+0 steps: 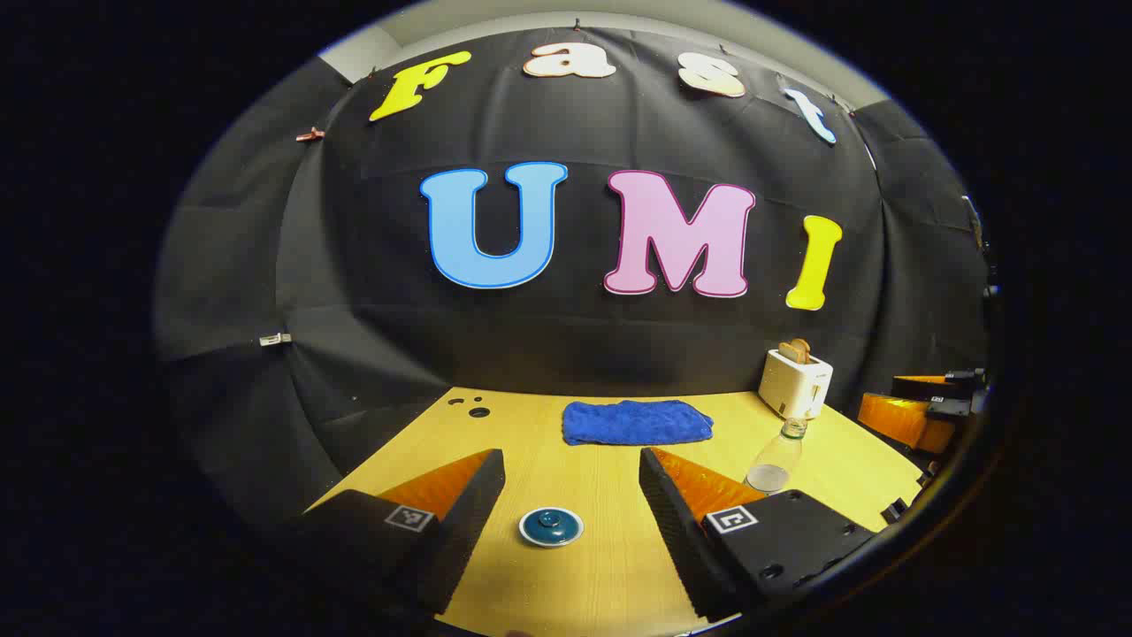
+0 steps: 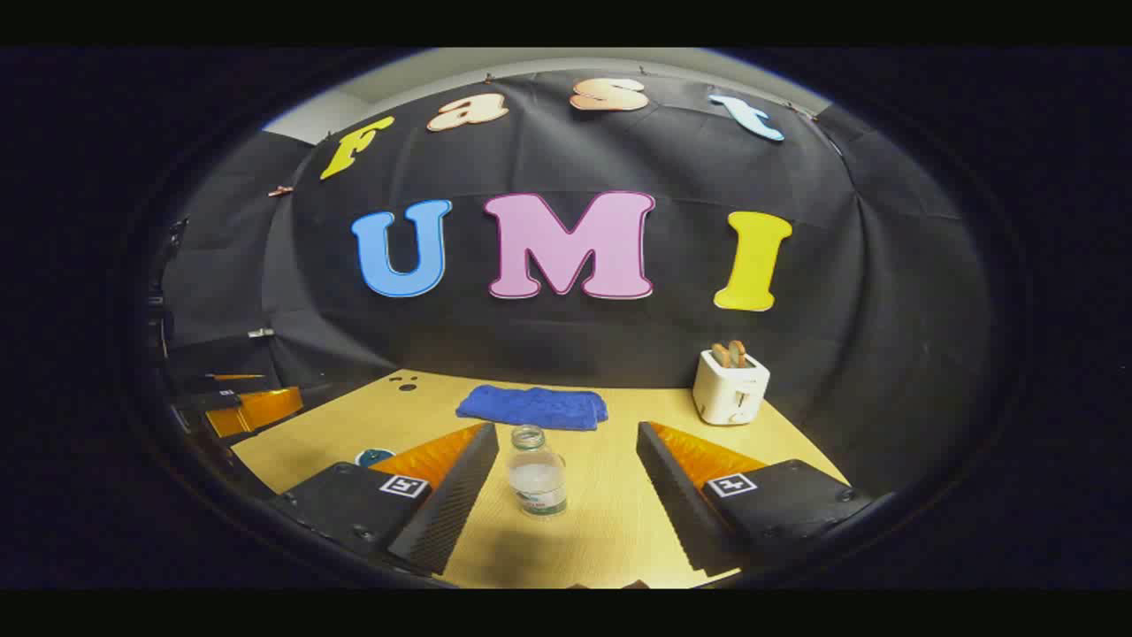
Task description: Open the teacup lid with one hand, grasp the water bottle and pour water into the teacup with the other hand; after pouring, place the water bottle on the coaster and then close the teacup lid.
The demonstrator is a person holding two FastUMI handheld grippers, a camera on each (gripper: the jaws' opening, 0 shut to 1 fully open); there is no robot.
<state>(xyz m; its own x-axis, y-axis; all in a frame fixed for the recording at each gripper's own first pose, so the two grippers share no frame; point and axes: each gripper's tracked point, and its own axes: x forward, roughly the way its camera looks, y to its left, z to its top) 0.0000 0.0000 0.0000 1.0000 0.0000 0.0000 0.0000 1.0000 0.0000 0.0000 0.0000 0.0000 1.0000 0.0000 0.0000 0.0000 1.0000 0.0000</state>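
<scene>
**Both claws lined up, nothing yet held**

While neither claw has taken hold of anything, each one is already pointed at its own job. The left gripper (image 1: 571, 522) hangs above the wooden table (image 1: 575, 584) with its fingers spread wide and empty, and the teacup lid (image 1: 550, 526), a dark blue knobbed lid with a pale rim around it, lies on the table in the gap between them, a little ahead of the fingertips. That aim suggests this hand is meant to lift the lid.

The right gripper (image 2: 566, 495) is likewise wide open and grips nothing. The water bottle (image 2: 536, 482) stands upright and uncapped between its fingers, nearer the left one but apart from both, with water low in it. It reads as the pouring hand, placed to close on the bottle's body.

From the left gripper view the bottle stands to the right of the lid, well apart. A folded blue towel (image 1: 637, 422) lies farther back, and a white toaster (image 2: 730, 387) sits at the far right. No coaster can be made out.
</scene>
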